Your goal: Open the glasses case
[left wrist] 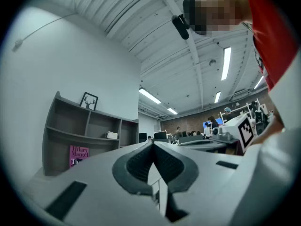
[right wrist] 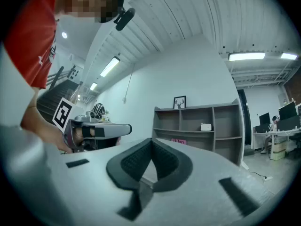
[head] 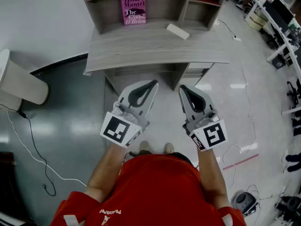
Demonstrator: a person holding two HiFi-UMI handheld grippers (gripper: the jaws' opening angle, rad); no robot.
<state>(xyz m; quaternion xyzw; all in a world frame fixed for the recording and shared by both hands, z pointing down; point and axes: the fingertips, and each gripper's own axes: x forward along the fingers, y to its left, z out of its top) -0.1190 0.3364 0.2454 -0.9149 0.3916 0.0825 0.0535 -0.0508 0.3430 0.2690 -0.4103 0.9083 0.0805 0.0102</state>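
**2 closed grippers held in front of a desk**

A person in a red shirt (head: 160, 187) holds the left gripper (head: 153, 83) and right gripper (head: 183, 87) side by side, both with jaws closed and empty. Beyond them, the white glasses case (head: 178, 31) lies on the grey desk (head: 141, 48), right of a pink book (head: 133, 10).
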